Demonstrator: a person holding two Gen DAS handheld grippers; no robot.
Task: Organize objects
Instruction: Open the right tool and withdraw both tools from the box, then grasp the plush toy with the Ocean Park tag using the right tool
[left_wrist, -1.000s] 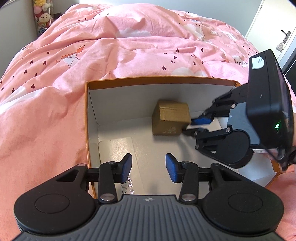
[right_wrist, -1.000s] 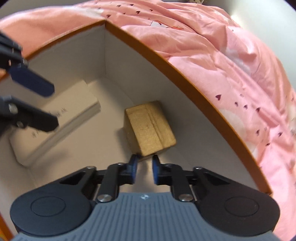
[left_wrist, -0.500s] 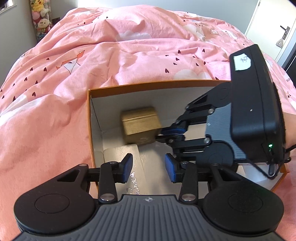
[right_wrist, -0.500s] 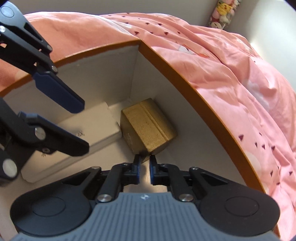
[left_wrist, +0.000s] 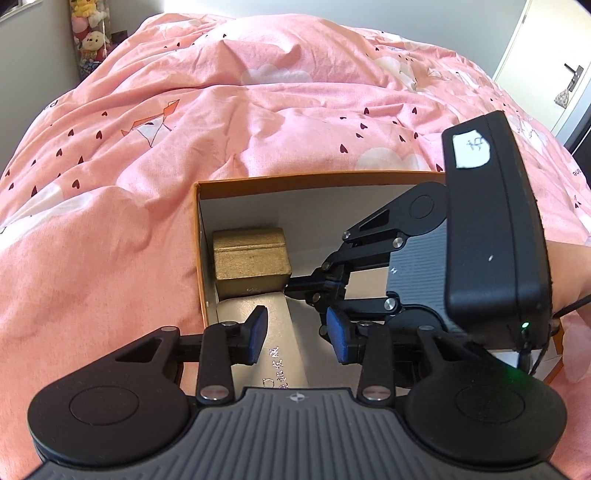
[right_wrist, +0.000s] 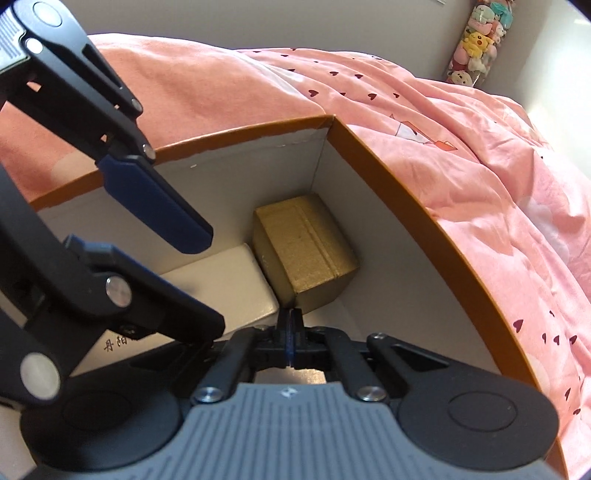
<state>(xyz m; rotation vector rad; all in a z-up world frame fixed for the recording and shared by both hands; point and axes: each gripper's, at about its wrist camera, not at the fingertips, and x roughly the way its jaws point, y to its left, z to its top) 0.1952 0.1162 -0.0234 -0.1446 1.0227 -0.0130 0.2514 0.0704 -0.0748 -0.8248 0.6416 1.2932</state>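
Note:
An orange cardboard box (left_wrist: 314, 180) with a white inside lies on the bed. In its far left corner stands a small gold box (left_wrist: 251, 262) (right_wrist: 306, 247), up against a flat white box (left_wrist: 275, 325) (right_wrist: 218, 280) with printed characters. My right gripper (right_wrist: 290, 318) (left_wrist: 291, 286) is shut on nothing, its tips against the gold box's near lower corner. My left gripper (left_wrist: 297, 336) (right_wrist: 205, 282) hangs over the white box with its jaws closing, and nothing sits between its blue pads (left_wrist: 256, 334).
A pink duvet (left_wrist: 258, 110) with small hearts surrounds the box on all sides. A tube of plush toys (right_wrist: 474, 40) stands by the wall. A door (left_wrist: 554, 74) is at the far right. A hand (left_wrist: 569, 269) holds the right gripper.
The gold box slid from the middle of the orange box into its far left corner beside the white box. My right gripper followed it leftward and shut fully. The left jaws narrowed slightly.

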